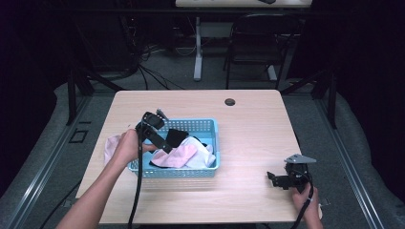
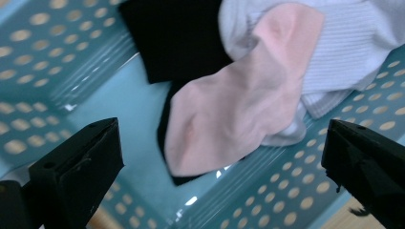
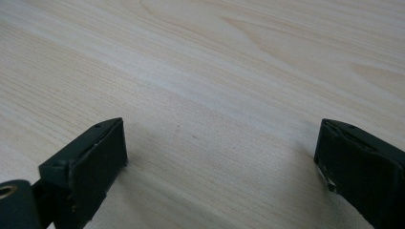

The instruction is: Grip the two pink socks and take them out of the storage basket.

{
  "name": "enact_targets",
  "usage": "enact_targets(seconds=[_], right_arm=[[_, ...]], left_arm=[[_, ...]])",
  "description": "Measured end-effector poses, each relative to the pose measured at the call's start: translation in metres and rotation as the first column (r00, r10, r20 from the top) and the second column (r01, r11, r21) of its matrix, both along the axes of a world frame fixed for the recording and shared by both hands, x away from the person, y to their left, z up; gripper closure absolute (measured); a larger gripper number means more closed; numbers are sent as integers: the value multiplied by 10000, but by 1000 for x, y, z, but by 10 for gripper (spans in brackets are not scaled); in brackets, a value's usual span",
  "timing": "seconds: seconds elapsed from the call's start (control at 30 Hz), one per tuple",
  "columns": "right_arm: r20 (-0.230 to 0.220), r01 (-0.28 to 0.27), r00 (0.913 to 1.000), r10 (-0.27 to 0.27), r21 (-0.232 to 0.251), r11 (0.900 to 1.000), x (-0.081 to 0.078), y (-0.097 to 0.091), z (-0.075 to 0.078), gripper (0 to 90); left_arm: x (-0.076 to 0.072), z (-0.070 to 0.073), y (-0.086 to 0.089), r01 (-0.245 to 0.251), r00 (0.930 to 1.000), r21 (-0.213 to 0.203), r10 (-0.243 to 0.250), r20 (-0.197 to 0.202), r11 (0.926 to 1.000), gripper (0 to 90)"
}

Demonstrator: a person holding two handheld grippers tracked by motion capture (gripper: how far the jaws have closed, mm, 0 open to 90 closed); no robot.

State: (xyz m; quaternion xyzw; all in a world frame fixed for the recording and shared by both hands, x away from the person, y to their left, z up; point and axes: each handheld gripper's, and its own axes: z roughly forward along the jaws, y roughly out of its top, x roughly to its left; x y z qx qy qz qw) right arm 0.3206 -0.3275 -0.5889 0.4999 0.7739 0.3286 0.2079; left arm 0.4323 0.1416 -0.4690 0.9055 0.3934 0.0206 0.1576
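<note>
— Socks, how will they handle?

— Soft, light and limp. Your pink sock (image 2: 239, 109) lies in the blue basket (image 1: 210, 126) over a black one (image 2: 176, 38) and a white one (image 2: 348, 43); pinch it mid-fold.

— How many?

— One each in there, plus pink cloth (image 1: 112, 145) on the surface (image 1: 248, 124) beside the basket. Your left hand-held gripper (image 2: 217, 162) hangs spread above the sock; the right hand-held gripper (image 3: 219, 157) is spread and empty, well apart.

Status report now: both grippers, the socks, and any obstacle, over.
Left gripper open above blue basket. Right gripper open, low over bare table. Pink sock lies on black and white ones. No obstacle seen.
</note>
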Motion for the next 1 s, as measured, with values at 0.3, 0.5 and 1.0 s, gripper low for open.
enact_targets(seconds=[0.3,0.5,1.0], right_arm=[[-29,7,10000,-7,-20,10000,0,0,0,33],[-27,8,10000,-9,-20,10000,0,0,0,34],[-22,0,10000,0,-20,10000,0,0,0,33]], left_arm=[[5,-45,-22,606,9952,98,-597,-770,9981,375],[4,-55,-25,1053,9912,197,-1034,-826,9942,750],[-2,-4,-5,962,9952,153,-965,180,9952,864]])
